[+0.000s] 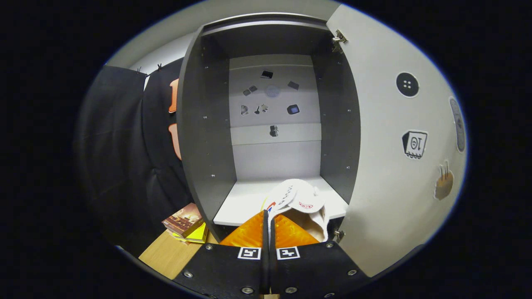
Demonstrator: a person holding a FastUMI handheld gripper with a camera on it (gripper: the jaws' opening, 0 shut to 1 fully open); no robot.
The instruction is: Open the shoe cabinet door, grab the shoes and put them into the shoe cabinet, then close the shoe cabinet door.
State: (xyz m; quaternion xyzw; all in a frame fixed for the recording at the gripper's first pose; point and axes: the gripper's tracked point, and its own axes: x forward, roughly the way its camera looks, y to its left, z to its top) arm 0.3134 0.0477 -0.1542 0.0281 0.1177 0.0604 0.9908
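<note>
Two fingers of the gripper [266, 232] pinched nearly together on a white shoe [299, 203], carried over the near edge of the shoe cabinet [274, 195] floor, door [390, 166] swung wide right for stowing.

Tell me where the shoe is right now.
The white shoe hangs pinched in the claw, just over the front edge of the open cabinet's shelf, beside the door.

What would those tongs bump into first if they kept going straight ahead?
The tongs are shut on a white shoe, so the shoe leads. Going straight on, it would probably slide over the cabinet's bottom shelf and meet the pale back wall, though depth is hard to judge.
</note>
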